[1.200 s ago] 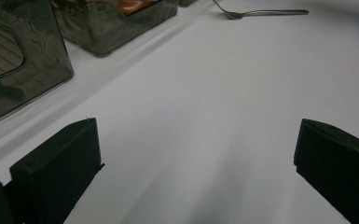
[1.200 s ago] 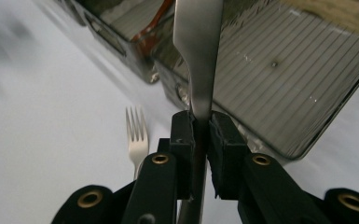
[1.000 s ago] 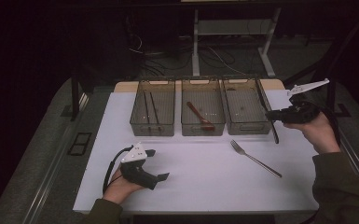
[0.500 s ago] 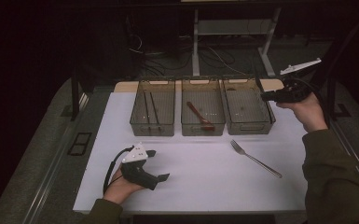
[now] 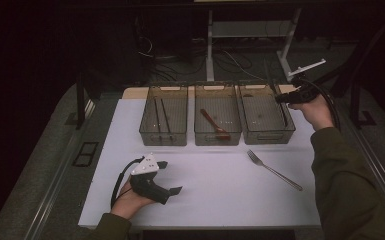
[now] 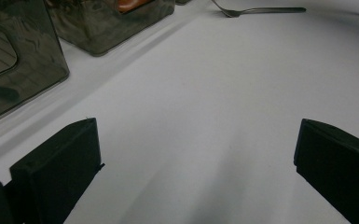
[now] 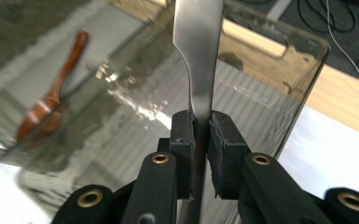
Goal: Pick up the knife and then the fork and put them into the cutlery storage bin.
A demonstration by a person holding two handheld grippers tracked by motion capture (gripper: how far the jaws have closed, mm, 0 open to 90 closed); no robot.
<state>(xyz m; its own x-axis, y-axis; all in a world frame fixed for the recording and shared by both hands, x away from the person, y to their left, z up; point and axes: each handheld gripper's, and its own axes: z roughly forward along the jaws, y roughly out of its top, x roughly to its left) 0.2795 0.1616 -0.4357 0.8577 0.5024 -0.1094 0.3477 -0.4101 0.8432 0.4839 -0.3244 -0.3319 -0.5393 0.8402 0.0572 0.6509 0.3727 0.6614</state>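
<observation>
Over the right bin [image 5: 266, 111], the right gripper [image 7: 201, 128] clamps a flat metal utensil [image 7: 198, 51] by its handle, pads pressed on both sides; the high view shows its dark length [image 5: 283, 113] slanting down into that bin. Which kind of utensil it is cannot be told. Beside it, the middle bin [image 5: 218, 122] holds a wooden spoon [image 5: 214, 124], and the left bin [image 5: 164, 117] holds dark sticks. On the white mat [image 5: 210, 185] lies a fork [image 5: 274, 170]. Near the mat's front edge, the left gripper [image 5: 166, 176] rests with jaws wide apart and empty.
</observation>
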